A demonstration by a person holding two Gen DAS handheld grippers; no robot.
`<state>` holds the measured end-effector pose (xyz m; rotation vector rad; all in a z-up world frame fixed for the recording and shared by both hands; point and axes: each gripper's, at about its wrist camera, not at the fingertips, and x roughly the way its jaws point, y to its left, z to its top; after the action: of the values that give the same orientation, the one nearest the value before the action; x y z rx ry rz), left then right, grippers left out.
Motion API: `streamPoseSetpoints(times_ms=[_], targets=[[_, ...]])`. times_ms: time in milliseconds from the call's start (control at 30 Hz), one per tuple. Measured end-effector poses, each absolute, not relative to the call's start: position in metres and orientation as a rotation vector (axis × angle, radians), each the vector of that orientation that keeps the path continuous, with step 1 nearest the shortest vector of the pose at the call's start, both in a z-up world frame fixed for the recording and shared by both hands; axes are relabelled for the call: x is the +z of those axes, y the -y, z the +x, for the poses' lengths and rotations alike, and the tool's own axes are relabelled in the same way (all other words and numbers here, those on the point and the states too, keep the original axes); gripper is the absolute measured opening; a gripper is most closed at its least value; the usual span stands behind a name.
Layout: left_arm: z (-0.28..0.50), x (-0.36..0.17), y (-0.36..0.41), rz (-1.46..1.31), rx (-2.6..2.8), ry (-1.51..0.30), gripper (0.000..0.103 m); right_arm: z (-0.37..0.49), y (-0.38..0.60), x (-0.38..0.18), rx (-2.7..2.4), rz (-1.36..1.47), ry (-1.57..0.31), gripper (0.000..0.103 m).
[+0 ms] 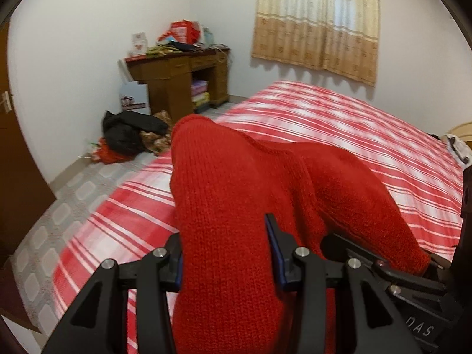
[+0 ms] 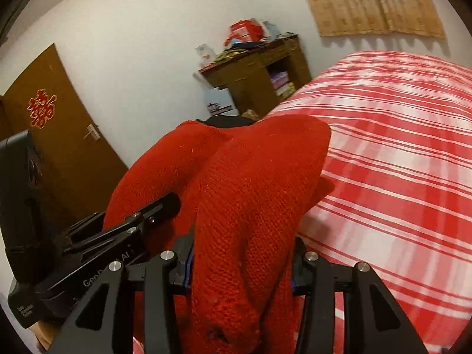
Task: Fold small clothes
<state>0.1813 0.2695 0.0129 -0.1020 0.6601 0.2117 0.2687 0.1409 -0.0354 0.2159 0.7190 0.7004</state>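
A red knitted garment (image 1: 236, 194) hangs bunched between both grippers, lifted above a bed with a red-and-white striped sheet (image 1: 368, 135). My left gripper (image 1: 227, 253) is shut on one part of the knit, which fills the space between its jaws. My right gripper (image 2: 242, 253) is shut on another part of the same garment (image 2: 247, 194). The two grippers are close side by side: the right one shows at the lower right of the left wrist view (image 1: 383, 268), the left one at the lower left of the right wrist view (image 2: 118, 236).
A wooden desk (image 1: 180, 79) piled with clutter stands against the far wall, with a heap of dark clothes (image 1: 129, 132) on the tiled floor beside it. A brown door (image 2: 59, 135) is to the left. A curtain (image 1: 318, 20) hangs over the bed.
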Motion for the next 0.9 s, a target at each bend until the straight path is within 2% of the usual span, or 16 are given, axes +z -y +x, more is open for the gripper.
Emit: streamPoseSetpoints(times_ms=[367,467,567,700,833,900], targets=[[0.220,-0.028,-0.325,-0.063,0.373,-0.698,0.045,0.334,-0.212,-0.103,0.732,0.142,-0.802,0.047],[0.229,-0.053,-0.335,-0.095,0.387,-0.750,0.046,0.344,-0.210,-0.114,0.732,0.167,-0.827,0.054],[0.227,-0.060,-0.344,-0.134,0.392,-0.741,0.052,0.353,-0.205,-0.118,0.709,0.181,-0.864,0.073],[0.224,-0.056,-0.345,-0.116,0.408,-0.742,0.064,0.348,-0.185,-0.110,0.742,0.240,-0.873,0.073],[0.203,-0.046,-0.355,-0.161,0.393,-0.717,0.065,0.325,-0.138,-0.085,0.678,0.329,-0.776,0.073],[0.188,-0.040,-0.360,-0.204,0.398,-0.691,0.068,0.314,-0.119,-0.073,0.606,0.328,-0.747,0.068]])
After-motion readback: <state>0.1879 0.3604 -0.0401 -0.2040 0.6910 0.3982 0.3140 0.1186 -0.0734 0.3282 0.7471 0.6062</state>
